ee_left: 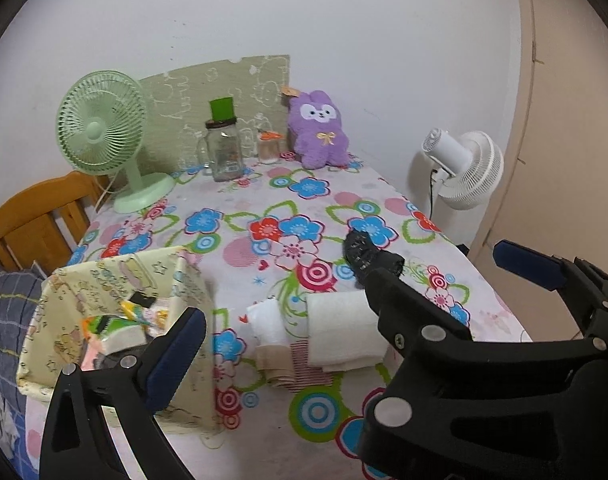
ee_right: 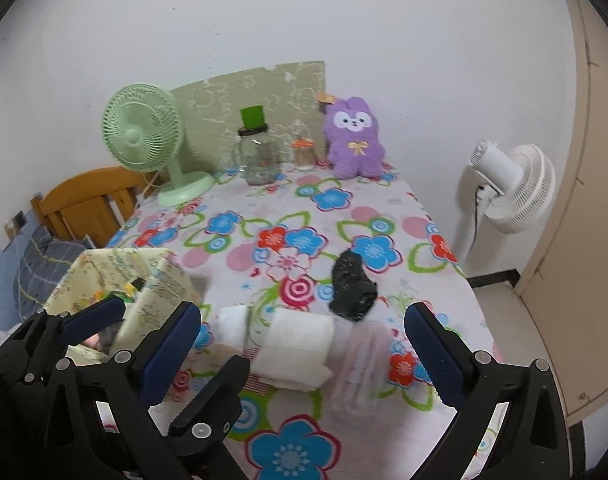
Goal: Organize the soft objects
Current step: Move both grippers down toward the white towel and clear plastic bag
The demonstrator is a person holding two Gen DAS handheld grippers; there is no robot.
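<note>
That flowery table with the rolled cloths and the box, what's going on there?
A person is tidying soft things with two hand-held tools. Both the left tool and the right tool are open and empty above the table. A white rolled towel, a smaller white roll and a black bundle lie on the cloth. The fabric box at the left already holds some items.
</note>
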